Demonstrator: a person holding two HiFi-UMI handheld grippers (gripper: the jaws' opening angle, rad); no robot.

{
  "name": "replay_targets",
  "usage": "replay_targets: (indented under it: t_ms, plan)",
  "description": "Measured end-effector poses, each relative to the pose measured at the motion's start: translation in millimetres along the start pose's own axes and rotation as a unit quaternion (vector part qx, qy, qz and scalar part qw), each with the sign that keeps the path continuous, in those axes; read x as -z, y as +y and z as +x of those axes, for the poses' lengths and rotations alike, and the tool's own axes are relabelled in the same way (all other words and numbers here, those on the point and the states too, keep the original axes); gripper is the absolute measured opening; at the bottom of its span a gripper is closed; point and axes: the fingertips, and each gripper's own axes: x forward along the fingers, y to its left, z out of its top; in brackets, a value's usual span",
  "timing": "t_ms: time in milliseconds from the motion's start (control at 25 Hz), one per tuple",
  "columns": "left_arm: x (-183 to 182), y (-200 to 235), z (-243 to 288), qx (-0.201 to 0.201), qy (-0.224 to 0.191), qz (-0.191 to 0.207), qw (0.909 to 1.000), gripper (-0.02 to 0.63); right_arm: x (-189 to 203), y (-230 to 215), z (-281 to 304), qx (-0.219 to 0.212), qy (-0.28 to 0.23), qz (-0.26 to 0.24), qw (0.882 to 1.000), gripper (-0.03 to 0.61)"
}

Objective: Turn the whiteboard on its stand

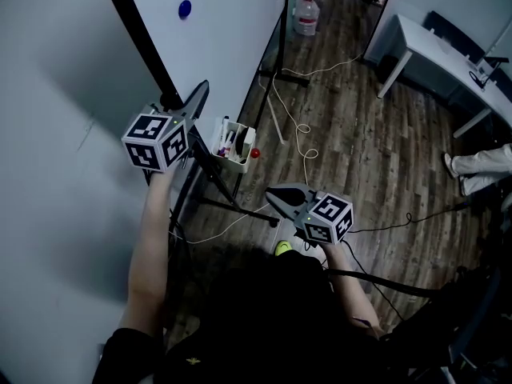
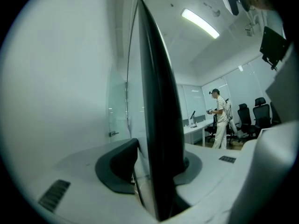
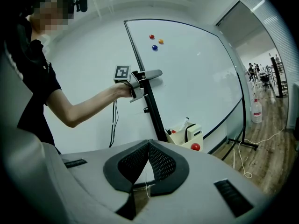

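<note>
Left tool [image 1: 200,93] on whiteboard [image 1: 232,22] above tray [image 1: 233,148]

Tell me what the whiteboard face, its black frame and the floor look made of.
The whiteboard face: smooth white, probably coated steel, since coloured magnets cling to it.
The black frame: matte black, likely painted metal or plastic.
The floor: wood-look planks with visible grain, laminate or vinyl perhaps.

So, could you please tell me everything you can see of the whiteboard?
The whiteboard is a large white panel in a thin black frame, upright on a black floor stand. Red, orange and blue magnets sit near its top; a cream marker tray sits at its lower corner. The left gripper is clamped on its side frame.
</note>
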Motion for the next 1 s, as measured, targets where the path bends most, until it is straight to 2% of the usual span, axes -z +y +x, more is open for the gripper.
replay_targets:
  t_ms: [160, 240, 320, 440, 480, 600, 720, 840, 1000]
  plan:
    - [-3, -2, 0, 0.007, -0.014, 0.013, 0.9998, 0.157, -2, 1, -5, 0.002, 0.001, -0.003, 1.000, -0.005]
    - [0, -3, 0, 0.010, -0.015, 0.022, 0.9996, 0.231, 1, 1, -7, 0.005, 0.002, -0.003, 1.000, -0.005]
    - [1, -3, 1, 0.014, -0.017, 0.024, 0.9995, 0.249, 2, 1, -7, 0.009, 0.002, -0.003, 1.000, -0.005]
    - [0, -2, 2, 0.007, -0.020, 0.014, 0.9997, 0.206, 2, 5, -8, 0.011, 0.001, -0.002, 1.000, -0.005]
    - [0, 0, 0, 0.002, -0.023, 0.003, 0.9997, 0.160, 2, 8, -9, 0.012, 0.001, -0.001, 1.000, -0.005]
    - [-2, 6, -6, -0.012, -0.037, -0.036, 0.9986, 0.109, 4, 14, -11, 0.017, 0.001, 0.004, 1.000, -0.005]
    - [1, 10, -7, -0.032, -0.025, -0.027, 0.9988, 0.087, 11, 14, -16, 0.027, 0.002, 0.009, 1.000, -0.005]
    - [1, 11, -9, -0.047, -0.016, -0.037, 0.9981, 0.069, 13, 14, -24, 0.036, 0.000, 0.012, 0.999, -0.005]
    - [1, 11, -11, -0.053, -0.010, -0.033, 0.9980, 0.064, 14, 13, -33, 0.042, -0.005, 0.013, 0.999, -0.005]
